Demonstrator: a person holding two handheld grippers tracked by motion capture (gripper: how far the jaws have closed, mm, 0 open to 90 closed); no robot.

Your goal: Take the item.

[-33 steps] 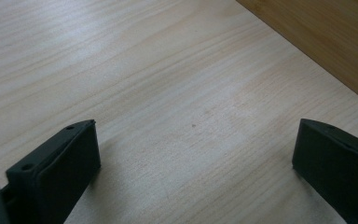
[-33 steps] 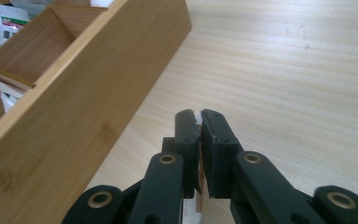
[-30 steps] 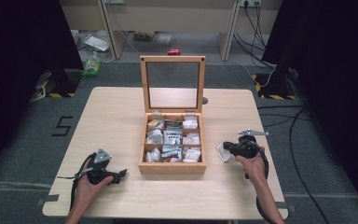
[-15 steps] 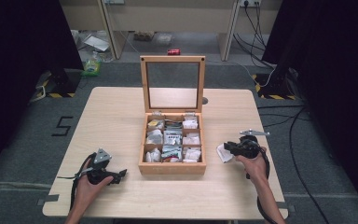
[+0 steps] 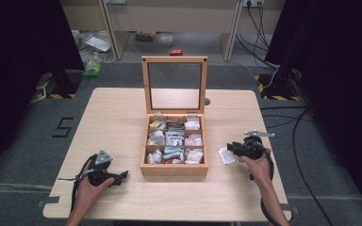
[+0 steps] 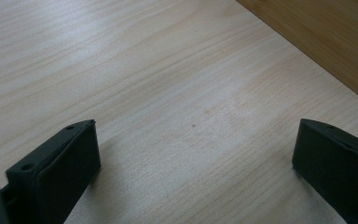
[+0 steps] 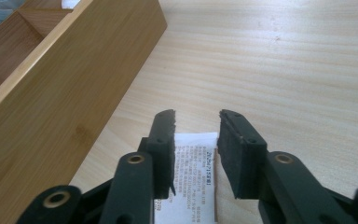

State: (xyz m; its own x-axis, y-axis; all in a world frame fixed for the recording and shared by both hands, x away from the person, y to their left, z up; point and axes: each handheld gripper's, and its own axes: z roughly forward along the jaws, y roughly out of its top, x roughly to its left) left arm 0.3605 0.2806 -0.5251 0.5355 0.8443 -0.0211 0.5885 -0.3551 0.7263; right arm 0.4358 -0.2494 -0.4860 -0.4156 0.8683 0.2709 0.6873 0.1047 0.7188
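Item: white printed packet [image 7: 193, 175], flat on the table [image 5: 122, 113] just right of the wooden box [image 5: 173, 168].
Right tongs [image 7: 196, 122]: jaws have just been opening, part-way apart, packet lying between and beneath them, unpressed.
Left tongs [image 6: 193, 149]: wide, empty, left of the box.
Handling note: finish the release; lift straight up so the pads do not drag the packet.
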